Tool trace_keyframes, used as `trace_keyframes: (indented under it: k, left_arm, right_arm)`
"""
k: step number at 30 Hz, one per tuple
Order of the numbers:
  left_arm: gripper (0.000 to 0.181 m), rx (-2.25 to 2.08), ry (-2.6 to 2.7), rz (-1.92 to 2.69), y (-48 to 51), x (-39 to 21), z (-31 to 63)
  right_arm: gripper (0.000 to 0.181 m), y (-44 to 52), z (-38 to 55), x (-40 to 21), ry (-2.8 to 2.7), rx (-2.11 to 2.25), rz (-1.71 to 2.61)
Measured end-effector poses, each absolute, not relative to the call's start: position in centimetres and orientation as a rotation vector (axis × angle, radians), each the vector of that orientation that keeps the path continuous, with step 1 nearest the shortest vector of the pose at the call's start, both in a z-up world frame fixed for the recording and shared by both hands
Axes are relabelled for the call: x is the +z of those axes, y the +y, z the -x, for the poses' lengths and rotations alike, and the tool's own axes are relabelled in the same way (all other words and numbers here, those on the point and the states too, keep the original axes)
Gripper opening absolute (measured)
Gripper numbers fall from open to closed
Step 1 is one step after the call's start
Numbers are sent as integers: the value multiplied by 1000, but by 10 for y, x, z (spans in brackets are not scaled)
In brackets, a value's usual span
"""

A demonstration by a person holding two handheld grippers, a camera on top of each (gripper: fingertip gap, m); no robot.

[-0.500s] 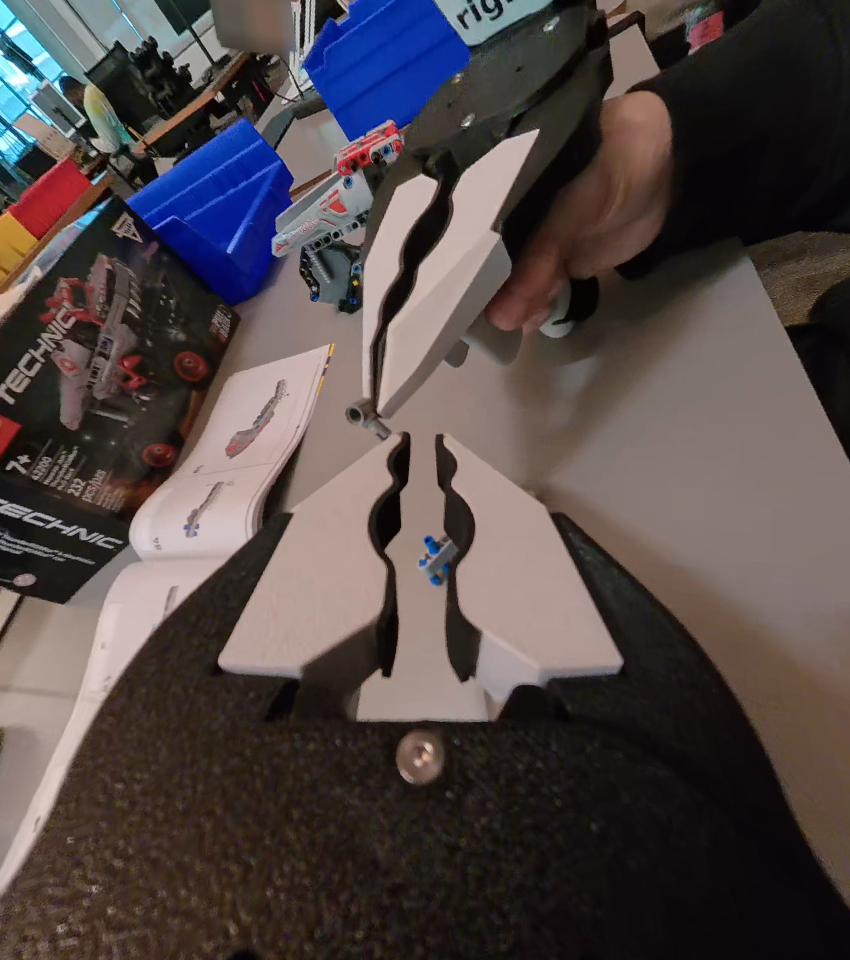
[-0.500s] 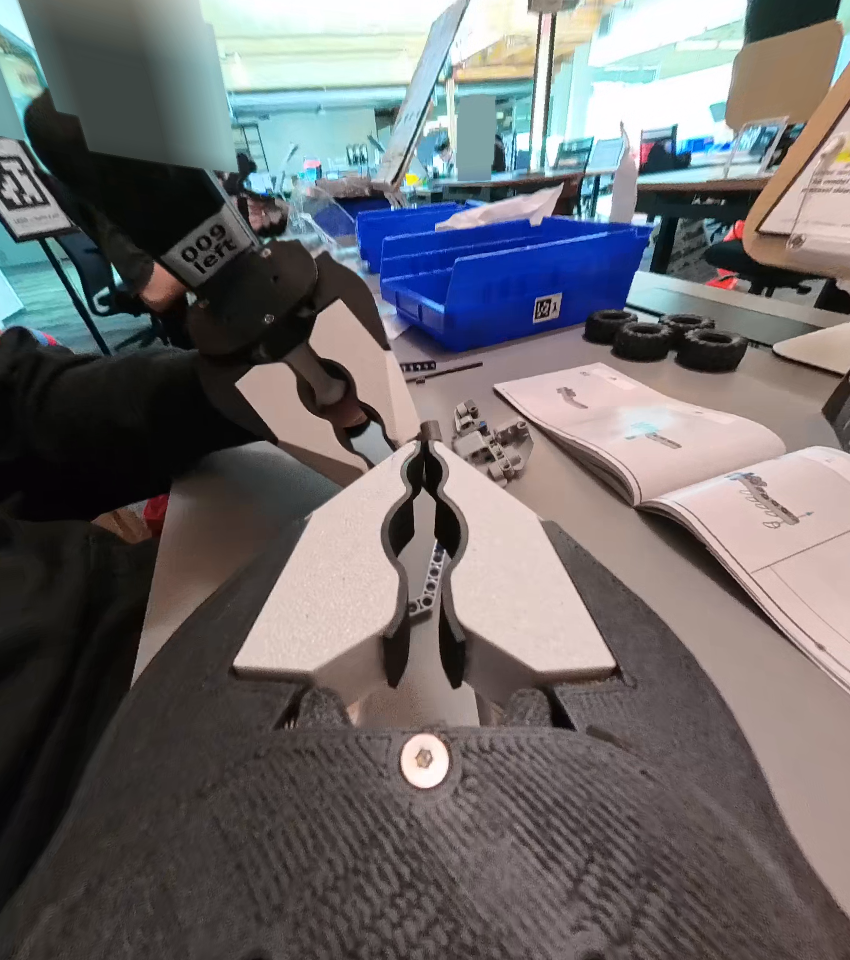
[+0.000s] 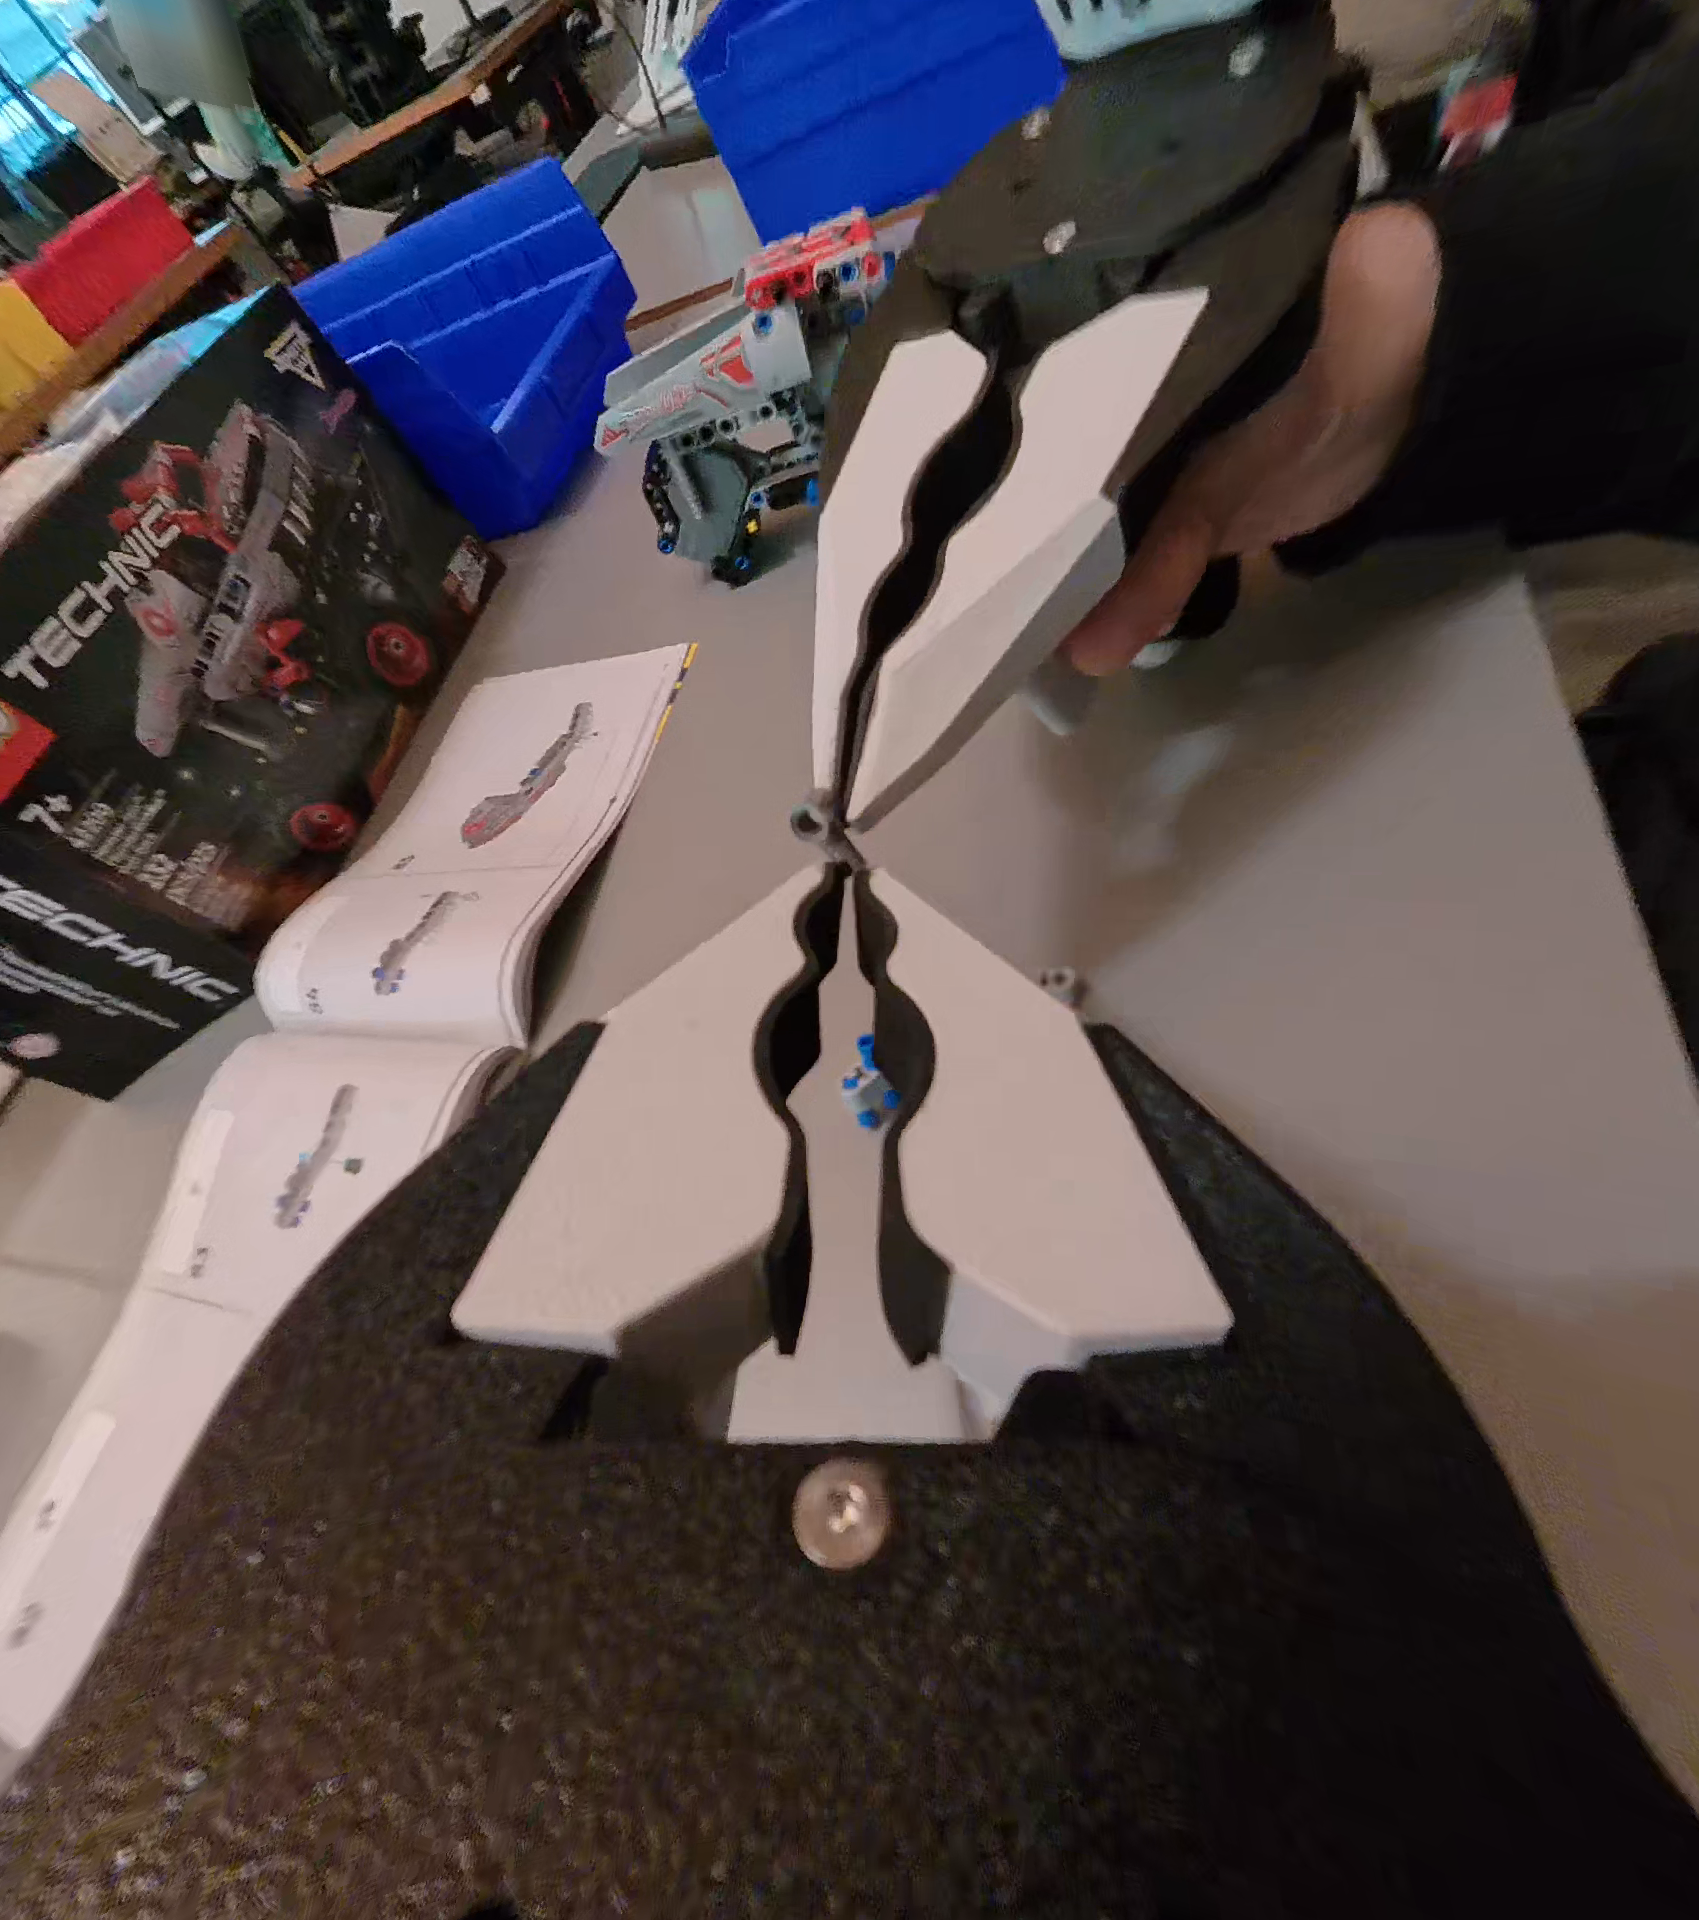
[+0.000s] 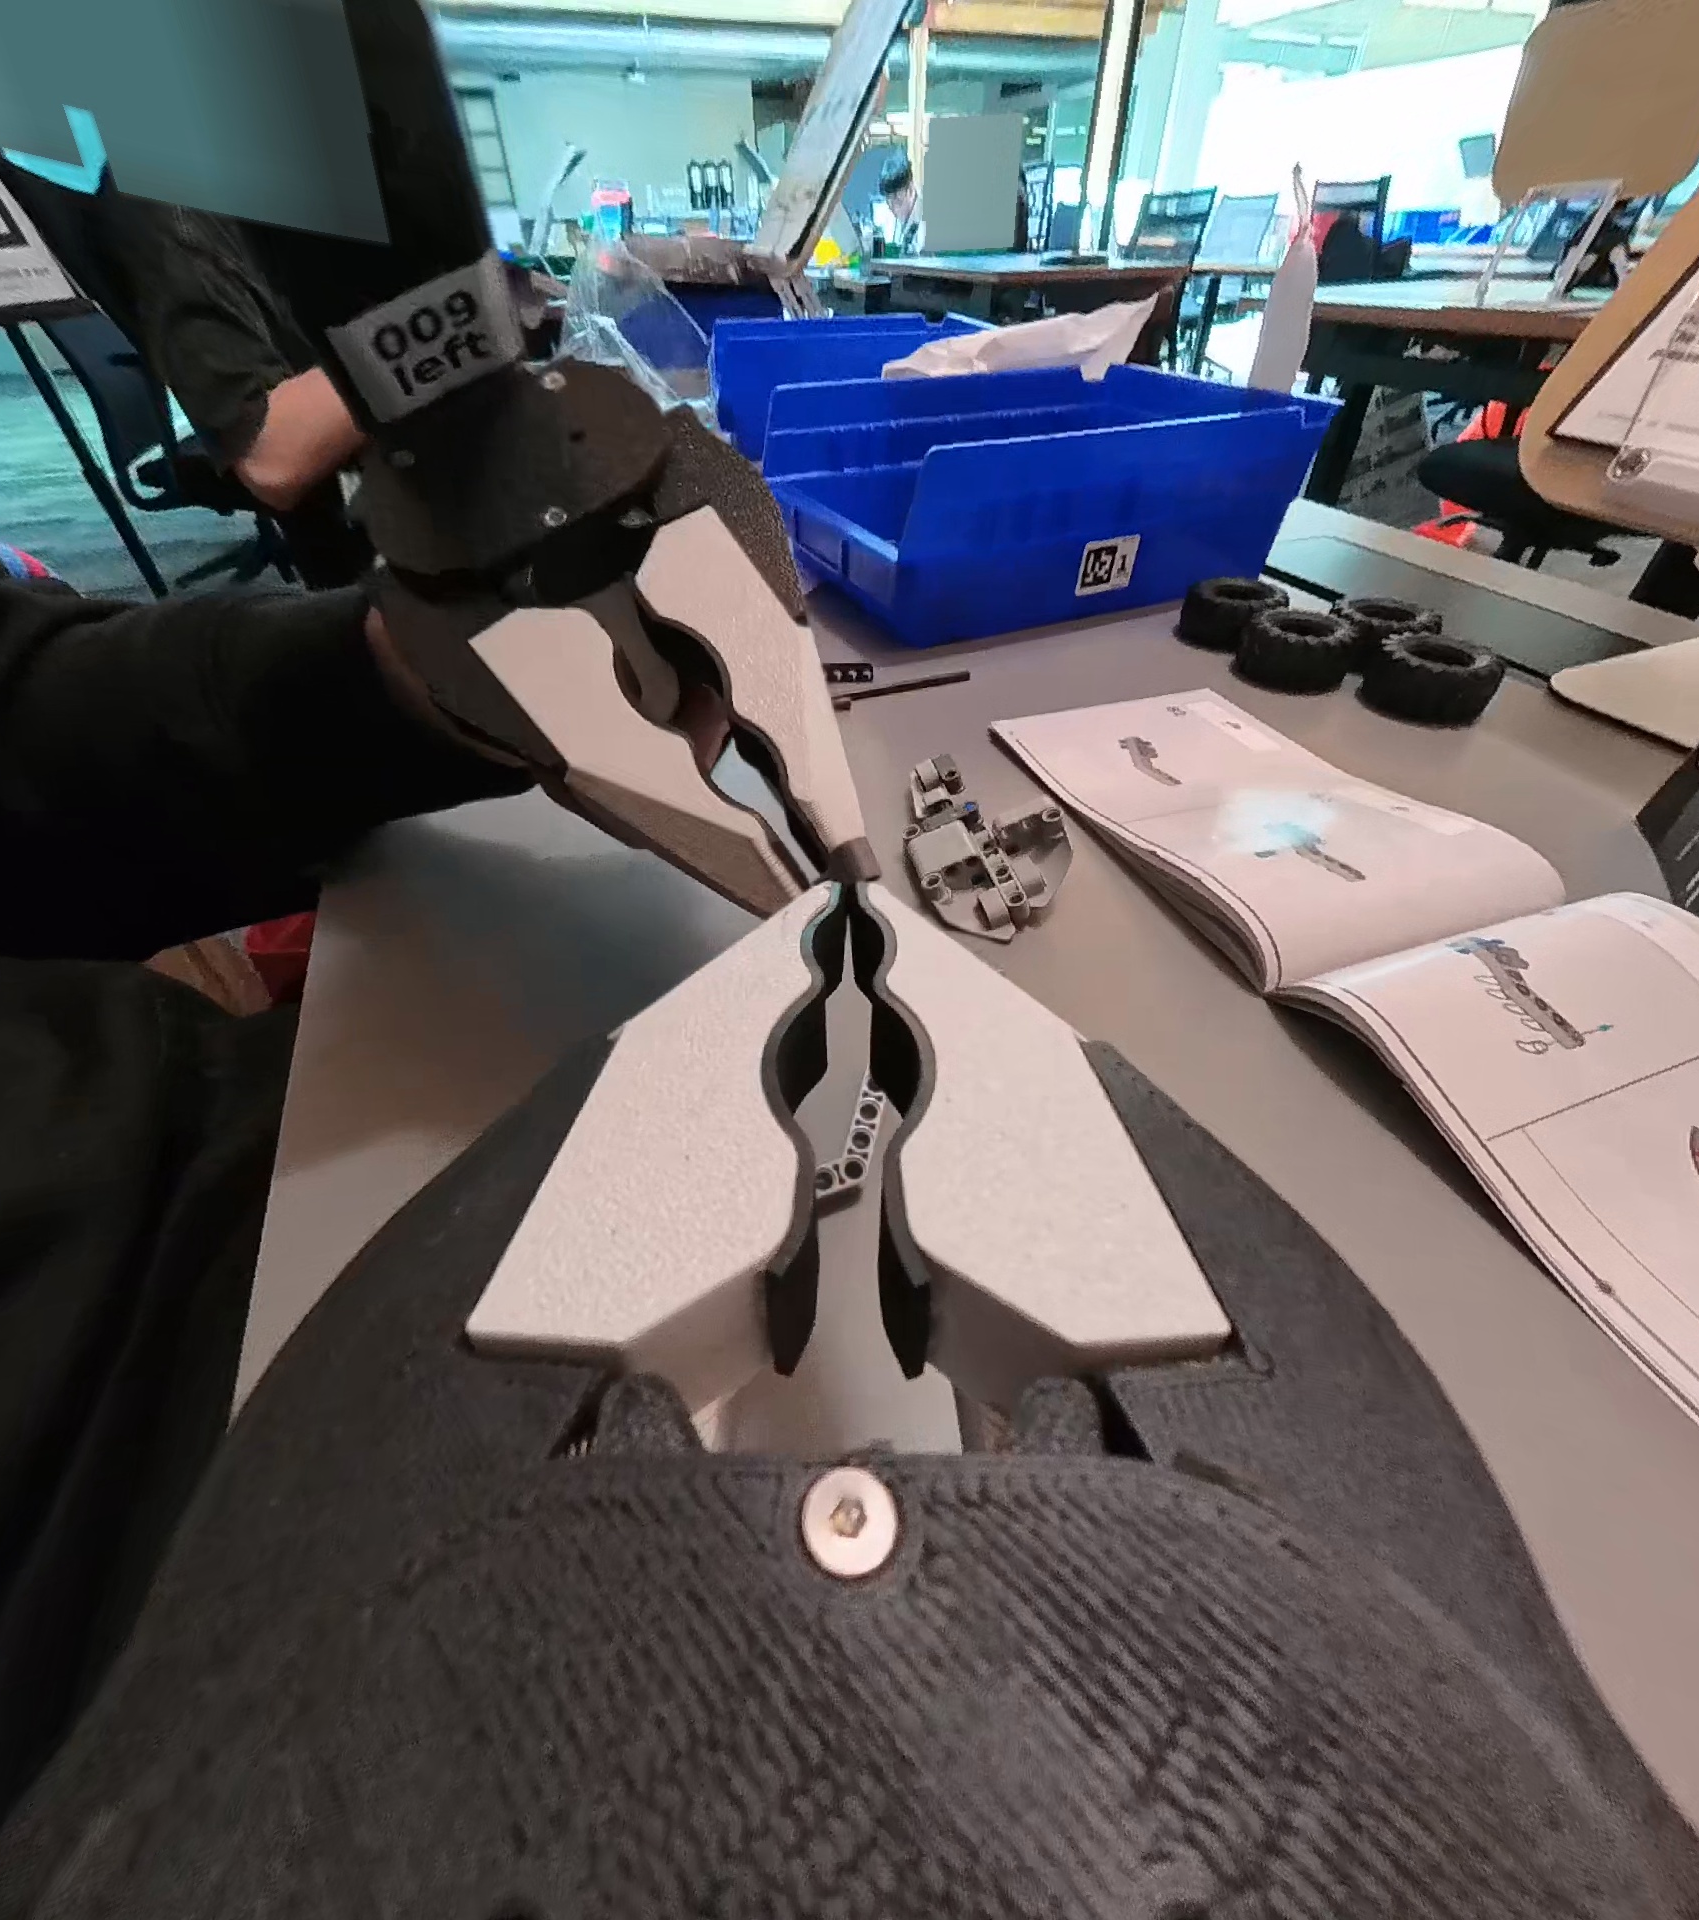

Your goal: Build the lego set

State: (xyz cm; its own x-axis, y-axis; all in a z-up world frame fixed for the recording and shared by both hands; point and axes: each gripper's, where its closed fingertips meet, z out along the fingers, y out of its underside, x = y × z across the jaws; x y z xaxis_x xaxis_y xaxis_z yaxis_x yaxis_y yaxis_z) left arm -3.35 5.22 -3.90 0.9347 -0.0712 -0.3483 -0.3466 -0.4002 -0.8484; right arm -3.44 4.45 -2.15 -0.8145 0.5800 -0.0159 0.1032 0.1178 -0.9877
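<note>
At the centre of both wrist views the two grippers meet tip to tip. The right gripper (image 3: 837, 821) comes down from the upper right of the left wrist view, its fingers pressed together on a small grey connector (image 3: 817, 814). The left gripper (image 3: 847, 873) has its tips drawn almost together right at that same piece (whether they actually pinch it I cannot tell). Through the gap between the left fingers, a small grey piece with blue pins (image 3: 869, 1091) lies on the grey table (image 3: 1344, 1039); a tiny grey bit (image 3: 1063, 980) sits by the right finger's edge.

In the right wrist view a grey beam with holes (image 4: 855, 1138) shows between the fingers, and a flat grey sub-assembly (image 4: 985, 852) lies just right of the tips. Further right is the open instruction booklet (image 4: 1344, 883), with four black tyres (image 4: 1344, 649) and blue bins (image 4: 1021, 499) beyond. In the left wrist view the half-built model (image 3: 741, 405) stands above centre, the set's box (image 3: 149, 644) at the left.
</note>
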Motion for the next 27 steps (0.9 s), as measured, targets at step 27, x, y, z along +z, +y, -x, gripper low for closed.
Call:
trace_keyframes:
  k: [27]
  left_arm:
    - [14, 586, 348, 1963, 61, -39, 42]
  right_arm:
    - [3, 49, 39, -25, -2009, 1983, 1037]
